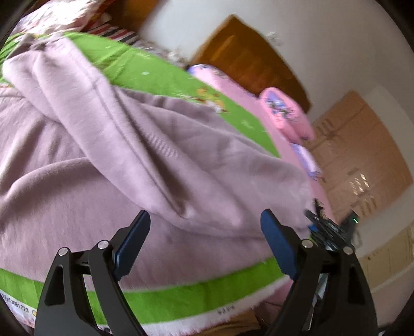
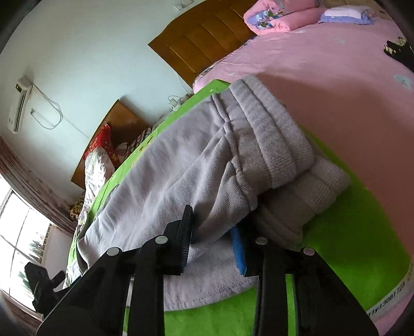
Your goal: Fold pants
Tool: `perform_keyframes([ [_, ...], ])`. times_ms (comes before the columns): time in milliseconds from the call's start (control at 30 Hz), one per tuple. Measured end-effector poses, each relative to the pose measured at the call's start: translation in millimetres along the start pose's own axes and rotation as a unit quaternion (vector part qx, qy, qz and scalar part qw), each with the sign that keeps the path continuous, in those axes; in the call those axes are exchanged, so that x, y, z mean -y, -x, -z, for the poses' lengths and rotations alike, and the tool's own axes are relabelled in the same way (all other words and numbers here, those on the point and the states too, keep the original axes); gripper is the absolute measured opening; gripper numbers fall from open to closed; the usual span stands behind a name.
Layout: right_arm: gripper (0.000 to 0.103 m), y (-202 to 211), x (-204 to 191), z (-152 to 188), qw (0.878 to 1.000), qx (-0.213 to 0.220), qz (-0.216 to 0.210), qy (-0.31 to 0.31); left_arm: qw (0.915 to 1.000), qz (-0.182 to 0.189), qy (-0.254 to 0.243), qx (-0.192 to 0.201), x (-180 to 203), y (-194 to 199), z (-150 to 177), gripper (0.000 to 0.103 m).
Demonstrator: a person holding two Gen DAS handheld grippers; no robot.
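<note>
Pale lilac sweatpants (image 1: 108, 144) lie crumpled on a green mat (image 1: 160, 75) on the bed. My left gripper (image 1: 205, 219) is open just above the cloth, holding nothing. In the right wrist view the pants (image 2: 165, 165) lie along the mat (image 2: 346, 232), their ribbed cuffs (image 2: 282, 144) stacked at the right. My right gripper (image 2: 214, 219) is closed on a fold of the pants near the cuffs, with cloth bunched between its fingers (image 2: 236, 245).
A pink bedsheet (image 2: 323, 67) with pink pillows (image 2: 274, 18) surrounds the mat. A wooden headboard (image 2: 201, 44) stands behind. A black object (image 2: 399, 51) lies on the sheet at far right. The mat's front edge (image 1: 181, 305) is below my left gripper.
</note>
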State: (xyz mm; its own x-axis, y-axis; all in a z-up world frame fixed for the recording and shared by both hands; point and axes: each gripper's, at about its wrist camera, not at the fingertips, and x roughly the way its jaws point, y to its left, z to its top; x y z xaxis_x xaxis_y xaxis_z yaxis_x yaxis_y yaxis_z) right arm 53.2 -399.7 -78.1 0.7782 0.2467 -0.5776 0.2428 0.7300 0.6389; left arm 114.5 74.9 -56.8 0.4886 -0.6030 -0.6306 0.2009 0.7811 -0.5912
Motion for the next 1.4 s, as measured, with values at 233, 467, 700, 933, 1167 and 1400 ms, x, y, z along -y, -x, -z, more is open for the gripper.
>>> perform_keyframes([
  [233,0.025,5.6,3.3,-1.3,1.000,0.009,-0.006,0.013,0.9972,-0.067,0.031,-0.013,-13.3,-21.7,-21.6,0.007],
  [467,0.018,51.1,-37.8,-29.2,0.994,0.057,-0.039,0.086,0.9892,-0.031,-0.079,0.120,39.9,65.0,-25.1,0.006],
  [700,0.018,28.3,5.6,14.1,0.996,-0.011,0.033,0.077,0.9952,-0.065,-0.065,0.034,8.2,26.9,34.1,0.007],
  [933,0.017,47.1,-8.5,6.7,0.996,0.020,0.009,0.090,0.9926,-0.072,-0.082,0.053,16.2,32.9,30.9,0.007],
  [1167,0.017,25.8,17.8,18.1,0.998,0.001,0.006,0.064,0.9938,-0.081,-0.074,0.021,-2.3,14.2,49.9,0.007],
  [1400,0.018,28.2,21.9,18.0,0.998,0.002,-0.010,0.056,0.9924,-0.089,-0.082,0.021,2.7,28.2,50.2,0.010],
])
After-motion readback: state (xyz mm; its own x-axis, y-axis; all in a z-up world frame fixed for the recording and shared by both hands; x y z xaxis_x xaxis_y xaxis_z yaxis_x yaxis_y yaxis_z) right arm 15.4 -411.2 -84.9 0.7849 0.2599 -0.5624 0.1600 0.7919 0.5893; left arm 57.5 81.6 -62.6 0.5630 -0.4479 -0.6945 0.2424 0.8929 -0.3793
